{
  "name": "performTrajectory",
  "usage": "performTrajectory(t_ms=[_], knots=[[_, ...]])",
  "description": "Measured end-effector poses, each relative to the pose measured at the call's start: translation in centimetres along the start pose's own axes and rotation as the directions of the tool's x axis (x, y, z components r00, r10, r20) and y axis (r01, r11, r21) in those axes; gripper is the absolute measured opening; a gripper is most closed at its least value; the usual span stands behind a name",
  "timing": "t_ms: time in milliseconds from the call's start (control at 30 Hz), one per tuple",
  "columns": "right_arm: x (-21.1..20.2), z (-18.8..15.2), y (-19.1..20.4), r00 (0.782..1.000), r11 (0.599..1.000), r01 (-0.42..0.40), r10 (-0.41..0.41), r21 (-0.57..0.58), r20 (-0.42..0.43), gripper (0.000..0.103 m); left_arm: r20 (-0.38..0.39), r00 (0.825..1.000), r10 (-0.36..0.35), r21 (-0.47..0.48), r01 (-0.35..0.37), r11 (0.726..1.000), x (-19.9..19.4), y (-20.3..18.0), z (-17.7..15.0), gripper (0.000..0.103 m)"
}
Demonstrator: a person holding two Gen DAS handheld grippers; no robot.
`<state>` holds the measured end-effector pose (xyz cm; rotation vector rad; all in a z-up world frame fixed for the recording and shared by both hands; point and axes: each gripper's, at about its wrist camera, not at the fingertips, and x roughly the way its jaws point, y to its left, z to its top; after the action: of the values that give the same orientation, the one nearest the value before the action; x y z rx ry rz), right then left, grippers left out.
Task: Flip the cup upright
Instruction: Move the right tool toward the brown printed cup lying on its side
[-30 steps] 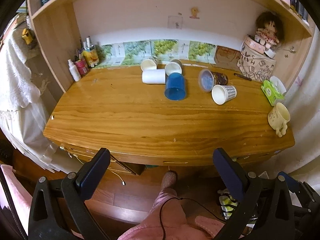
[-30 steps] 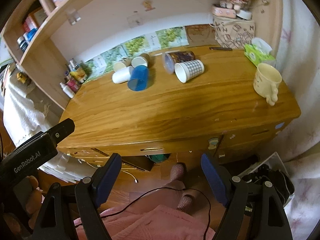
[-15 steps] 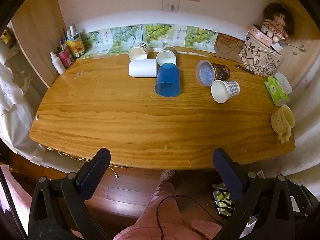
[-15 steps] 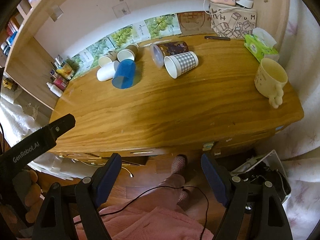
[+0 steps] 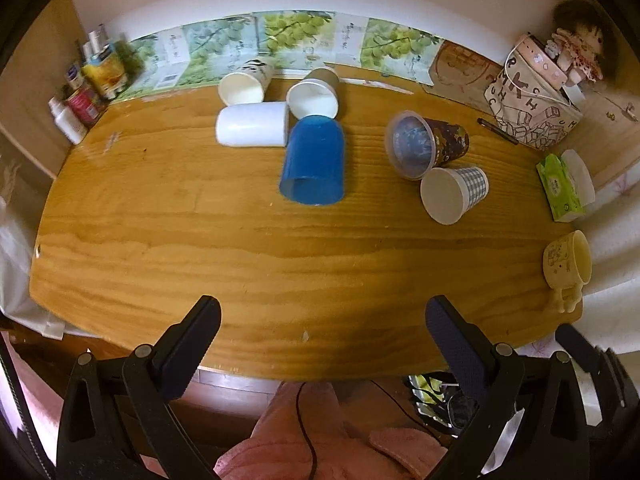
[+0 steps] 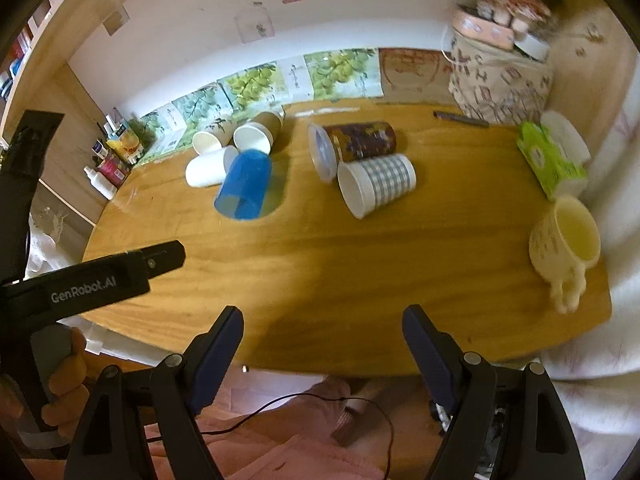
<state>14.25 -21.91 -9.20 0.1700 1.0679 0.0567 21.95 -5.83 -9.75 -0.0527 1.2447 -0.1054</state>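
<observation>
Status: task not begun, as judged from how the cups lie.

- Blue cup (image 5: 314, 160): on its side near the middle of the desk (image 5: 280, 264), mouth toward the near edge; touching the white cup (image 5: 252, 124) lying beside it.
- Two paper cups at the back, one printed (image 5: 244, 84), one brown-sided (image 5: 314, 96): both on their sides.
- Clear-lidded dark patterned cup (image 5: 424, 144) and checked paper cup (image 5: 454, 194): on their sides, touching each other.
- Yellow mug (image 5: 568, 268): tilted at the desk's right edge; whether it rests upright cannot be told.
- Left tool (image 5: 322, 320): jaws spread wide, nothing held, over the near desk edge.
- Right tool (image 6: 322, 330): jaws likewise apart and empty, well short of every cup.

Remaining: every lying cup is yet to be gripped and stood up.

Change from the earlier frames: both views are now closer to the desk and the cups appear larger; the shelf above is out of the left view. No cup is seen to have shifted.
</observation>
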Motion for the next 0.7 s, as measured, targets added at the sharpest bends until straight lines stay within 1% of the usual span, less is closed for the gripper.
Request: performTrajectory(t_ms=[167, 267, 400, 567, 700], knots=[[0.9, 2.5, 0.6, 1.000, 0.998, 0.023, -0.022, -0.061, 0.021, 0.082, -0.045, 0.998, -0.047, 0.007, 0.048, 0.999, 1.5, 0.1, 2.5, 0.102], [1.3, 3.9, 0.8, 0.999, 0.994, 0.040, -0.036, -0.106, 0.039, 0.082, -0.089, 0.991, -0.101, -0.004, 0.101, 0.995, 2.5, 0.2, 3.9, 0.102], [1.9, 5.6, 1.1, 0.996, 0.978, 0.064, -0.051, -0.197, 0.067, 0.082, -0.125, 0.981, -0.146, -0.030, 0.143, 0.989, 3.5, 0.4, 5.2, 0.102], [2.6, 7.4, 1.8, 0.991, 0.939, 0.109, -0.076, -0.327, 0.111, 0.082, -0.153, 0.974, -0.169, -0.052, 0.163, 0.985, 4.9, 1.0, 6.8, 0.102], [3.5, 8.6, 2.1, 0.984, 0.892, 0.153, -0.096, -0.425, 0.151, 0.082, -0.172, 0.967, -0.190, -0.062, 0.182, 0.981, 6.1, 1.2, 7.9, 0.102]])
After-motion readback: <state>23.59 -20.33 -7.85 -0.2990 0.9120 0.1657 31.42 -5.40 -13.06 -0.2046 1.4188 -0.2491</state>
